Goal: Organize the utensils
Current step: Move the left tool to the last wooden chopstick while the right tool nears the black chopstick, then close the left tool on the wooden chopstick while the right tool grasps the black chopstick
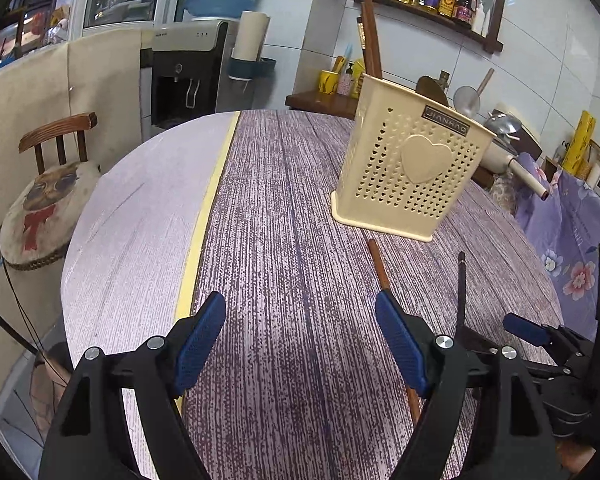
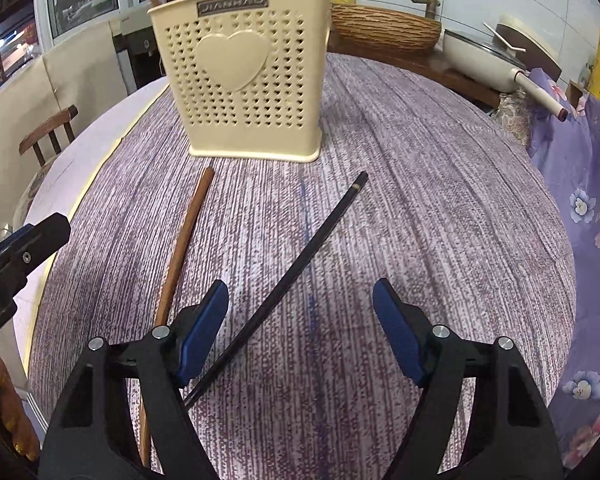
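Claws both released: left claw (image 1: 300, 344), right claw (image 2: 300, 332); black chopstick (image 2: 284, 280) full length only in right view.

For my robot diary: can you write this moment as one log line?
left tool: open | right tool: open | brown chopstick, black chopstick: on table | holder: upright

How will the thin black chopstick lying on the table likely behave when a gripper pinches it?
The thin black chopstick looks straight and rigid, so probably stiff. It lies flat on the purple woven tablecloth, leaving little to pinch. It looks smooth, so it may slip or roll.
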### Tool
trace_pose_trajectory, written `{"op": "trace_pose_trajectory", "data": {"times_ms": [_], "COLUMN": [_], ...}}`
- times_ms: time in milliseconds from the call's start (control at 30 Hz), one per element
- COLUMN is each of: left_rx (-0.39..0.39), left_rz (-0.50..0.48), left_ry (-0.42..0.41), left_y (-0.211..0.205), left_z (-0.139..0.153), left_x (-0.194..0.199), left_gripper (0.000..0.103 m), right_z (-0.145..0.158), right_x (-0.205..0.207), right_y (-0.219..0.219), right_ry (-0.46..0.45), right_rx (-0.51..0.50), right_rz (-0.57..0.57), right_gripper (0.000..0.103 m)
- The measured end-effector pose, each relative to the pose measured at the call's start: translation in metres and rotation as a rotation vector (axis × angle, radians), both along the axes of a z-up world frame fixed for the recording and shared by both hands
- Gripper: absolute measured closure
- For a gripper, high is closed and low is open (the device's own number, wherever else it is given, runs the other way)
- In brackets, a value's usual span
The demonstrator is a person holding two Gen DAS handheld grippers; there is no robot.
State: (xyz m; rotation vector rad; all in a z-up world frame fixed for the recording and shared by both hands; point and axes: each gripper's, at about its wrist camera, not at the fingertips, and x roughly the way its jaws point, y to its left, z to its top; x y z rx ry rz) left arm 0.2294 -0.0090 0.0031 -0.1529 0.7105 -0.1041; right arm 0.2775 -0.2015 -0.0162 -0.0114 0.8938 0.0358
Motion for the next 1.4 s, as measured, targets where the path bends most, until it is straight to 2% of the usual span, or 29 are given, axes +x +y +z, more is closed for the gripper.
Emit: {"op": "trace_pose_trajectory", "data": {"times_ms": [133,267,433,533,733,833,967,1133,1400], "left_rx": [0.003,0.007,0.009,0.013,0.018,0.017,0.018,0.046,0.083], "left_rz": [-0.013,-0.026,-0.038,-0.050,-0.086,-0.107,-0.148,-0.166,-0.165], "left_ry": [0.013,0.021,0.031,0.042,0.068,0.086,0.128,0.160,0.210], "left_y": [-0.004,-0.008,-0.013,-0.019,-0.030,-0.038,-0.051,-0.066,-0.082], "left_z": [-0.003,-0.005,-0.008,-0.010,-0.015,-0.018,-0.023,-0.027,-0.033], "left_x": [-0.001,-0.001,0.000,0.001,0.004,0.008,0.018,0.036,0.063], "left_gripper": [0.027,0.027,0.027,0.027,0.027,0.031,0.041,0.054,0.077], "right_z": [-0.007,-0.012,-0.009,-0.009,-0.009,-0.009,-0.009,-0.003,-0.003], "right_x": [0.002,0.002,0.001,-0.002,-0.014,-0.017,-0.020,-0.020,-0.007], "right_y": [0.006,0.004,-0.005,-0.016,-0.034,-0.042,-0.048,-0.053,-0.062], "right_ry": [0.037,0.064,0.089,0.110,0.122,0.124,0.106,0.050,0.030], "right_rx": [-0.007,0.016,0.044,0.088,0.071,0.054,0.080,0.096,0.110], "right_rz": [0.018,0.032,0.074,0.103,0.111,0.101,0.084,0.058,0.047], "right_gripper": [0.048,0.055,0.082,0.090,0.091,0.091,0.089,0.070,0.070]}}
